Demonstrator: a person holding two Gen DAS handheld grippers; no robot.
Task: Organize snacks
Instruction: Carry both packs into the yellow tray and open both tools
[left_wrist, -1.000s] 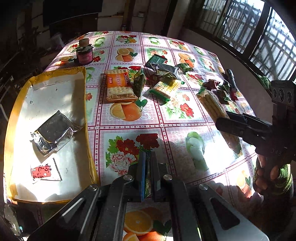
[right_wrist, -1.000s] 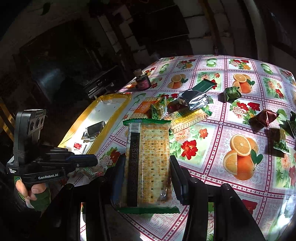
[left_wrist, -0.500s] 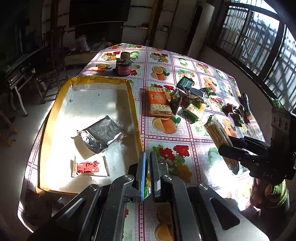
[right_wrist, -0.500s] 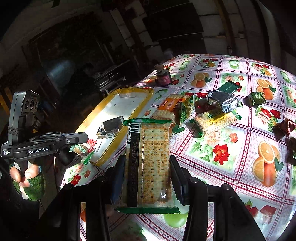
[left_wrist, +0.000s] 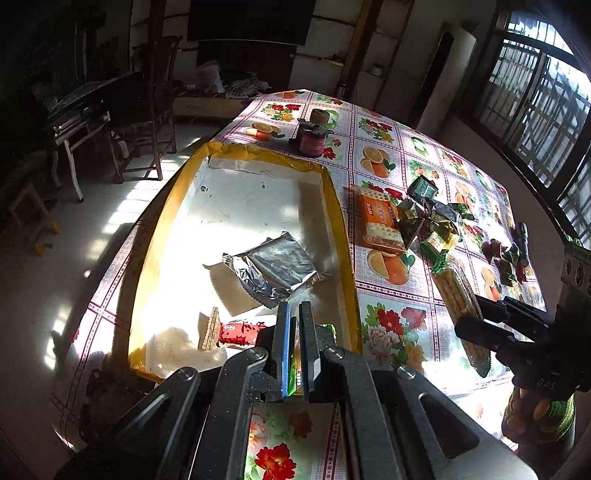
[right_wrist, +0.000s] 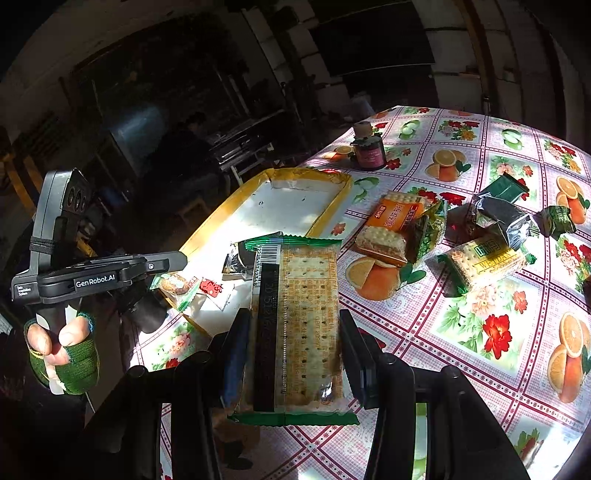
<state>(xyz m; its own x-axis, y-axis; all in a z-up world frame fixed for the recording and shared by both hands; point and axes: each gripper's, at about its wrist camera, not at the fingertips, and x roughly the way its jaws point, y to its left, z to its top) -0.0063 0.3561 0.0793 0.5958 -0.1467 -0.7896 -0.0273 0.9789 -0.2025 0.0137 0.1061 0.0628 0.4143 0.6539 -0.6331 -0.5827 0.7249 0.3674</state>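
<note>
My left gripper (left_wrist: 294, 314) is shut on a small green snack packet (left_wrist: 293, 363) and holds it over the near right corner of the yellow-rimmed tray (left_wrist: 334, 206); the packet also shows in the right wrist view (right_wrist: 173, 285). The tray holds a silver foil pack (left_wrist: 275, 269) and a red packet (left_wrist: 238, 332). My right gripper (right_wrist: 293, 317) is shut on a long cracker pack with green ends (right_wrist: 295, 325), held above the table to the right of the tray (right_wrist: 334, 206).
Loose snacks lie in a pile right of the tray: an orange cracker pack (left_wrist: 380, 221), green and silver packets (right_wrist: 498, 214), a yellow-green cracker pack (right_wrist: 484, 258). A dark red jar (left_wrist: 312, 138) stands beyond the tray. The table edge is close at the left.
My left gripper has moved left with the green packet, from over the tablecloth to over the tray's near right corner. The right gripper has followed toward the tray with the cracker pack.
</note>
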